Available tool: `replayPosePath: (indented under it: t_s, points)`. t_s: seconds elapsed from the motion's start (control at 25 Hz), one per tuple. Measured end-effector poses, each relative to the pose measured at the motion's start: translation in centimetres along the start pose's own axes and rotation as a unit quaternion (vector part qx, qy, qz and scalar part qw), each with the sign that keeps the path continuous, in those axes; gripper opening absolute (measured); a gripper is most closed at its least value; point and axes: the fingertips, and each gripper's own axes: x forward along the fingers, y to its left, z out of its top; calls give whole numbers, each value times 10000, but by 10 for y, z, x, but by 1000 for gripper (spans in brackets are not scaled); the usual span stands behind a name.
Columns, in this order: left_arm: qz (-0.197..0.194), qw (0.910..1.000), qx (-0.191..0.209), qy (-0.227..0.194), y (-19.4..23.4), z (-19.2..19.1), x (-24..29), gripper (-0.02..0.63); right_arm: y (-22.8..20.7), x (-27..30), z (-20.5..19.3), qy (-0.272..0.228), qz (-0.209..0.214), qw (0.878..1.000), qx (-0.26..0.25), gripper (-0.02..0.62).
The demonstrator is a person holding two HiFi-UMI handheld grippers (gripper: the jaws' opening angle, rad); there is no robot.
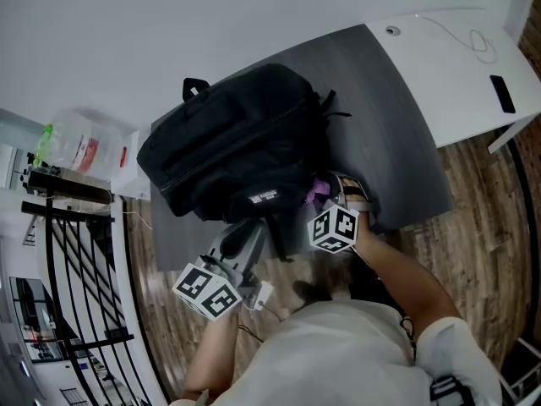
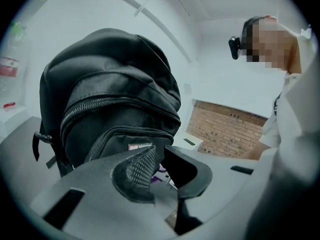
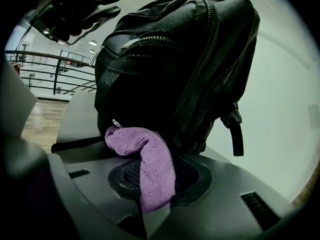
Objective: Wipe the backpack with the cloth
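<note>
While the head view shows the black backpack [image 1: 241, 142] on the dark grey counter [image 1: 397, 125] with both tools at its near edge, only the tool cameras show how the jaws stand.

In the right gripper view, the right tool [image 3: 157, 181] has its jaws closed on a purple cloth [image 3: 145, 156]. The cloth rises from between the pads and folds over to the left, and its top touches the lower front of the backpack. In the head view only a small purple patch of that cloth shows, just beside the right tool's marker cube [image 1: 335, 227].

In the left gripper view, the left tool [image 2: 160, 153] has its jaws a little apart with nothing gripped. They point at the backpack's front pocket, near a small label [image 2: 140, 146]. Whether they touch the fabric I cannot tell.

The right gripper view catches the left tool high at its left edge, well apart from the cloth, with a black railing [image 3: 55, 64] and wooden floor behind. The left gripper view shows a brick wall [image 2: 225, 129] and the person's pale shirt [image 2: 300, 109]. The head view adds a clear plastic jug [image 1: 80, 142] at the left and a white counter [image 1: 456, 66] beyond the grey one.
</note>
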Motion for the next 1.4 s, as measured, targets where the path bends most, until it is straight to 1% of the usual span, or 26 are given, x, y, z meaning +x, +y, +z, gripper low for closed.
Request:
replayPosePath:
  t_s: [0.08,0.16,0.2,0.28,0.36,0.48,0.52,0.56,0.64,0.68,0.72,0.88,0.96,1.04,1.12,1.2,1.32,1.4]
  points:
    - [126,9994,313,-22,1,9,-2,41,-2,-1,-1,-10,13,10000,46,92]
    - [323,9960,831,-42,2,20,-5,41,-8,-2,-2,-26,-39,9999,121,92]
    - [438,9925,1144,-57,2,28,-8,41,-14,-3,-3,-32,-115,9998,175,92]
    - [669,9819,1770,-103,3,45,-15,41,-34,-7,-4,-39,-380,9985,393,92]
    - [873,9668,2397,-164,2,66,-23,41,-62,-12,-4,-54,-690,9950,722,92]
    - [1159,9388,3236,-224,-7,97,-33,43,-97,-26,-3,-114,-1024,9887,1093,92]
    - [1257,9277,3508,-216,-10,106,-36,43,-105,-31,-2,-140,-1097,9872,1146,92]
    - [1333,9141,3824,-191,-14,115,-39,46,-110,-36,-1,-165,-1154,9862,1174,92]
    - [1382,8817,4509,-146,-20,131,-41,65,-116,-45,1,-199,-1225,9849,1204,92]
    - [1374,8672,4783,-154,-22,139,-41,77,-116,-49,2,-204,-1244,9845,1217,92]
    - [1367,8559,4984,-172,-23,145,-40,91,-116,-52,2,-203,-1256,9842,1229,92]
    - [1453,8171,5579,-90,-23,158,-33,135,-114,-63,-5,-148,-1264,9839,1258,92]
    - [1417,8010,5816,3,-22,158,-26,150,-111,-69,-9,-102,-1236,9844,1252,92]
    - [1310,7901,5985,197,-17,155,-18,161,-106,-74,-12,-68,-1180,9851,1250,92]
    - [1182,7836,6075,540,-8,152,-8,163,-101,-78,-13,-58,-1117,9859,1247,92]
    - [1083,7817,6084,839,0,150,1,163,-95,-80,-13,-57,-1052,9868,1231,92]
    - [1041,7807,6074,1033,9,151,8,160,-84,-84,-13,-65,-949,9886,1171,92]
    - [1045,7858,6002,1064,13,154,10,103,-79,-84,-13,-70,-885,9896,1128,92]
